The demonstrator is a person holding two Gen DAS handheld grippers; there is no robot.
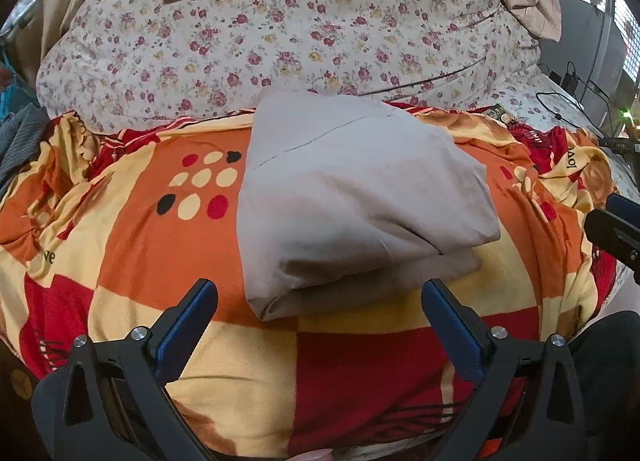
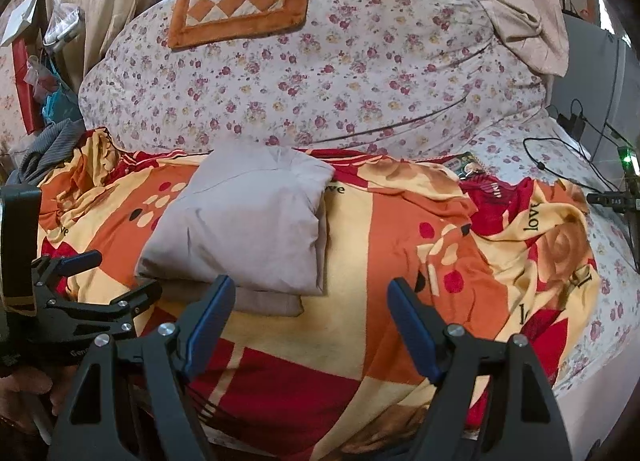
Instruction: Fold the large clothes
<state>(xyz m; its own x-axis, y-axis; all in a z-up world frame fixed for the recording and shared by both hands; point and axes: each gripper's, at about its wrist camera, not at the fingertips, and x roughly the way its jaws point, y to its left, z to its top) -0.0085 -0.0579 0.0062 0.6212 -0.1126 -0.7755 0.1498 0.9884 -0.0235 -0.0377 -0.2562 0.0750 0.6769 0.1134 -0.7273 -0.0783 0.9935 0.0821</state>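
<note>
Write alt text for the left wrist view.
A folded beige garment lies on an orange, red and cream blanket, just beyond the open, empty left gripper. A floral quilt is heaped behind it.

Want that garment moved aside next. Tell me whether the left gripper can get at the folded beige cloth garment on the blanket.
Probably yes. The left gripper has its jaws open and empty, with the folded beige cloth garment lying right ahead on the orange, red and yellow blanket and nothing between them.

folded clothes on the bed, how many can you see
1: a folded grey garment lies on the orange and red blanket, in front of the floral duvet. Any others would be out of view.
</note>
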